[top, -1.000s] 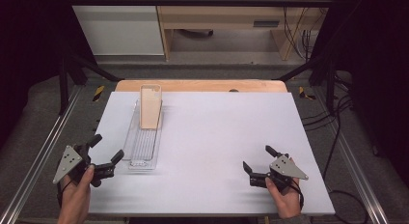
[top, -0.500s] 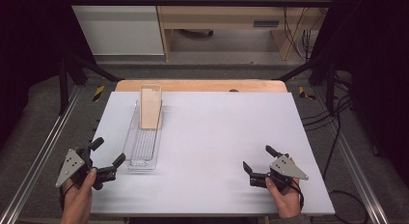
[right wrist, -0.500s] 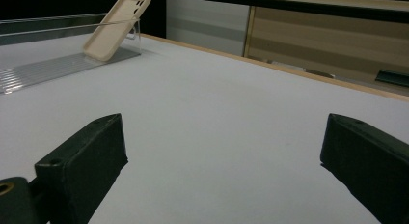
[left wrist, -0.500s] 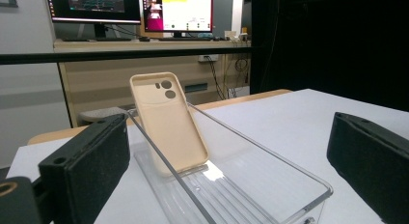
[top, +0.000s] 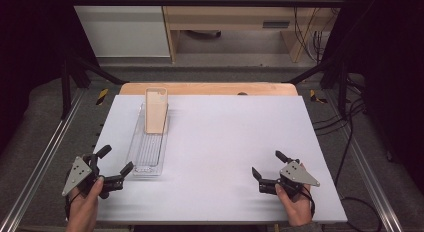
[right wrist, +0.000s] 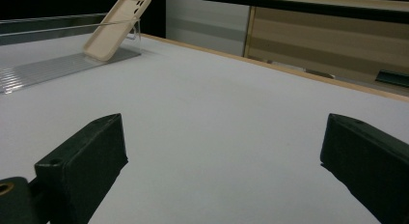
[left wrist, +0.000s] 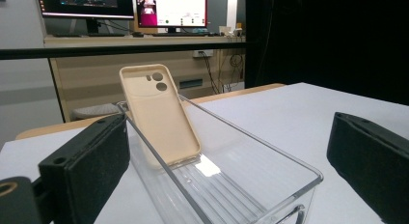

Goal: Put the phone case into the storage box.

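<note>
Left tongs [top: 114, 166] have drifted down, now just beside the clear tray's [top: 148, 159] near end, released; right tongs [top: 270, 168], well apart from the tray, released too.

A beige phone case [top: 156, 111] stands in a clear, colourless plastic tray [top: 141, 164] whose floor is ribbed with fine parallel lines; the table [top: 235, 137] is pale lavender-white, edged at the far side by a light wooden board [top: 207, 88]; both the left gripper [top: 115, 166] and the right gripper [top: 268, 171] are matte black, each topped by a grey three-cornered plate; yellow-and-black hazard stripes [top: 102, 96] mark the frame's corners.
</note>
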The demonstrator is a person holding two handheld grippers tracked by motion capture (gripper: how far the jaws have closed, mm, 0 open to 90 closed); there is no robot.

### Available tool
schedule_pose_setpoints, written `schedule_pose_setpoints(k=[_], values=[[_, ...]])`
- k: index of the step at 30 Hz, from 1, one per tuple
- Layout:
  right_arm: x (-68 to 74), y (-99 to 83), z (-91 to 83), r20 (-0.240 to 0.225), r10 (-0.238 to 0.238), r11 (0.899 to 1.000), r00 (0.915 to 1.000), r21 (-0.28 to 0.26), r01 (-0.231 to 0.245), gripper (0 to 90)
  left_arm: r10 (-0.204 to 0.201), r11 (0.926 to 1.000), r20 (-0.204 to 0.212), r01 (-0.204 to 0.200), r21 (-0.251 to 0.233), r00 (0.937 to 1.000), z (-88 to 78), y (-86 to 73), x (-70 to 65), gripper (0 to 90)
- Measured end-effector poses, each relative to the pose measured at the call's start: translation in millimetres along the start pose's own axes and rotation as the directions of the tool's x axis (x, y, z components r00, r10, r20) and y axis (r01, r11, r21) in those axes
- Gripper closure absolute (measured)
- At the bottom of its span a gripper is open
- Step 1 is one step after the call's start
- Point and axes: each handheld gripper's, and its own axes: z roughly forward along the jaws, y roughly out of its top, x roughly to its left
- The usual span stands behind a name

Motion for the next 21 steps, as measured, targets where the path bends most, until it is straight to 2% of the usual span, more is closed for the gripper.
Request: schedule_pose_setpoints(k=[16,21], values=[[-0.5,0.1,-0.7,0.003,0.000,1.000,1.0000,-0.003,0.000,2.3,0.019,0.9997,0.022,-0.020,0.015,0.9996,1.8,-8.5,-4.4,1.4],[-0.7,0.2,-1.0,0.004,-0.002,1.000,1.0000,-0.003,0.002,2.3,0.037,0.9991,0.029,-0.038,0.019,0.9989,2.3,-10.4,-6.4,1.4]])
